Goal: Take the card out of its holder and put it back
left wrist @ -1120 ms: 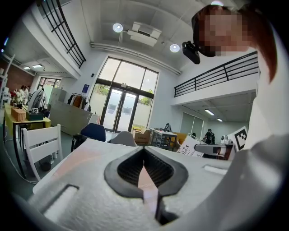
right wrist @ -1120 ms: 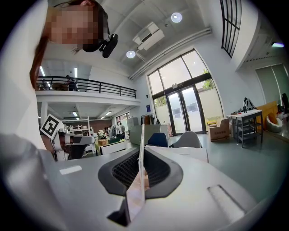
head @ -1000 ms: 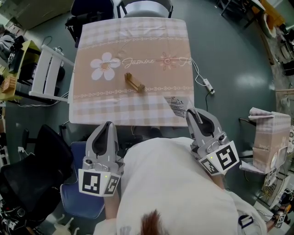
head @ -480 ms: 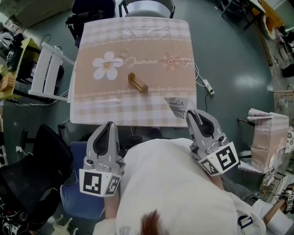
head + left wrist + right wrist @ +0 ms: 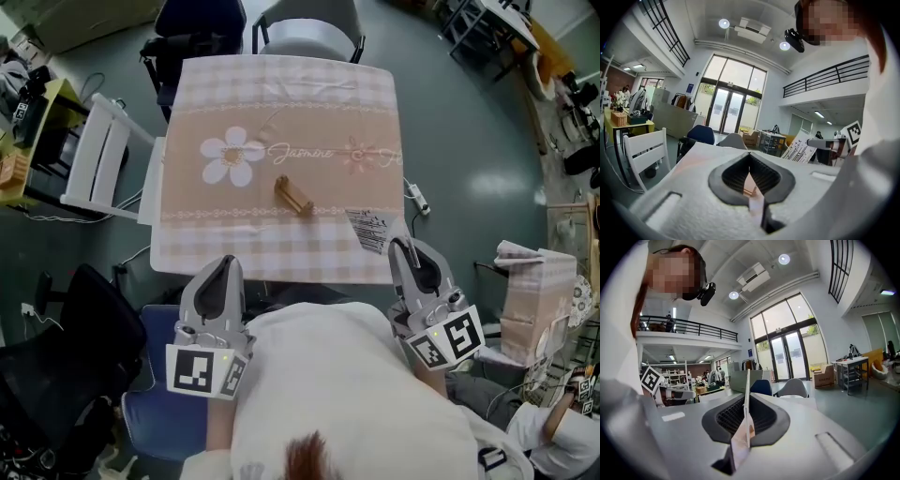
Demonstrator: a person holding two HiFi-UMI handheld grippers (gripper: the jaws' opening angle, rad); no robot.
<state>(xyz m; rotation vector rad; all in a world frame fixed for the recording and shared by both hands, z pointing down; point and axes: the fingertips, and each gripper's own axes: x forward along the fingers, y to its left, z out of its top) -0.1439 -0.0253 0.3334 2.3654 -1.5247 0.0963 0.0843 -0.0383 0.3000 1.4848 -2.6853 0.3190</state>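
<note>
A small wooden card holder (image 5: 293, 196) lies at the middle of the table's checked flower cloth (image 5: 281, 103). My right gripper (image 5: 401, 246) hangs over the table's near right corner. It is shut on the printed white card (image 5: 368, 230), which sticks out past its tips above the cloth. The card (image 5: 746, 399) appears edge-on between the pads in the right gripper view. Off the table's near edge, my left gripper (image 5: 221, 263) is shut with nothing in it. The left gripper view shows its pads (image 5: 761, 176) meeting, with the card (image 5: 799, 149) far off at the right.
A white slatted chair (image 5: 98, 159) stands at the table's left. A grey chair (image 5: 305, 23) and a blue one (image 5: 202, 19) stand at the far side. A black chair (image 5: 56, 356) is near left, a power strip (image 5: 417, 199) and a small covered table (image 5: 530, 300) at the right.
Both grippers have edged forward toward the table, and the card now reaches further over the cloth's near right corner. The right gripper's hold on the card is the same.
</note>
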